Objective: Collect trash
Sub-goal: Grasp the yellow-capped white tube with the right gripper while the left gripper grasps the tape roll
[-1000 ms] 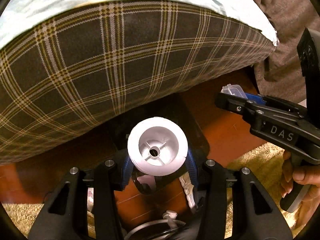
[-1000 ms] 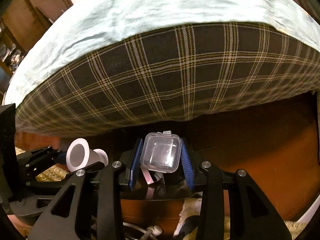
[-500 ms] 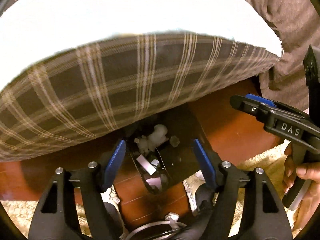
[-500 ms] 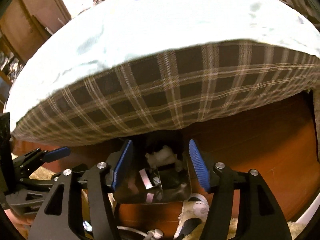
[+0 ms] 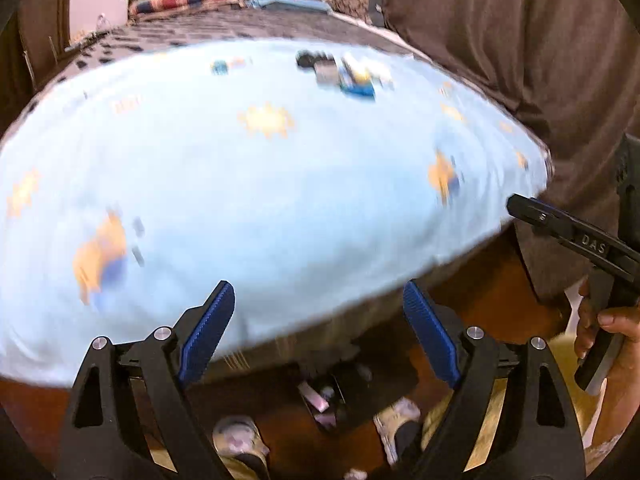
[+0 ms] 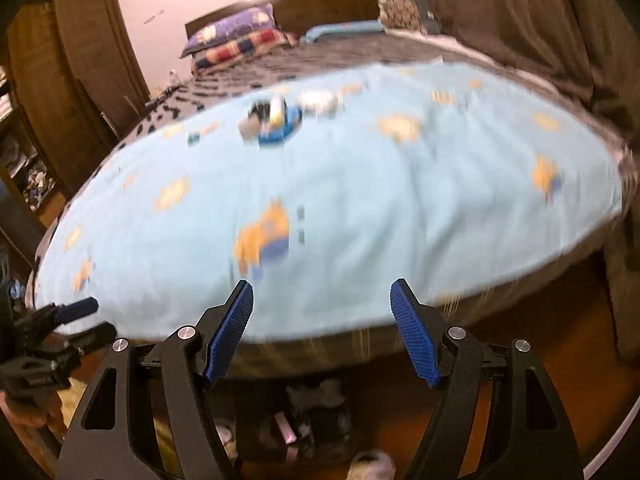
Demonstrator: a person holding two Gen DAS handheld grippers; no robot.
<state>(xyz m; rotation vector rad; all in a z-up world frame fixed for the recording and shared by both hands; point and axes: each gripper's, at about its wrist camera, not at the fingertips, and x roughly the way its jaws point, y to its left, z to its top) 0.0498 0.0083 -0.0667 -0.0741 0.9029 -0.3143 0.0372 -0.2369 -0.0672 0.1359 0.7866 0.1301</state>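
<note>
Both tongs swing up from the bin toward the bed, empty: a second ago the left tongs (image 5: 318, 338) held a white spool-like cup and the right tongs (image 6: 322, 334) a small clear plastic box, and now each pair stands wide open with nothing between its blue pads. Below and between the left tongs, the dark trash bin (image 5: 352, 384) sits on the wooden floor against the foot of the bed, with pale scraps showing inside; the dropped pieces themselves are too blurred to single out. In the right wrist view the same bin lies low between the fingers, partly hidden. Ahead of both tongs, well beyond the fingertips, the light blue bedsheet (image 5: 260, 200) fills the frame, and on its far side, above the right tongs, a small cluster of remaining litter (image 6: 276, 120) waits, smeared by motion, with a blue piece among darker bits. The drop appears complete, so the next pieces of the collection seem to lie across the bed, and reaching them calls for a long stretch over soft fabric
</note>
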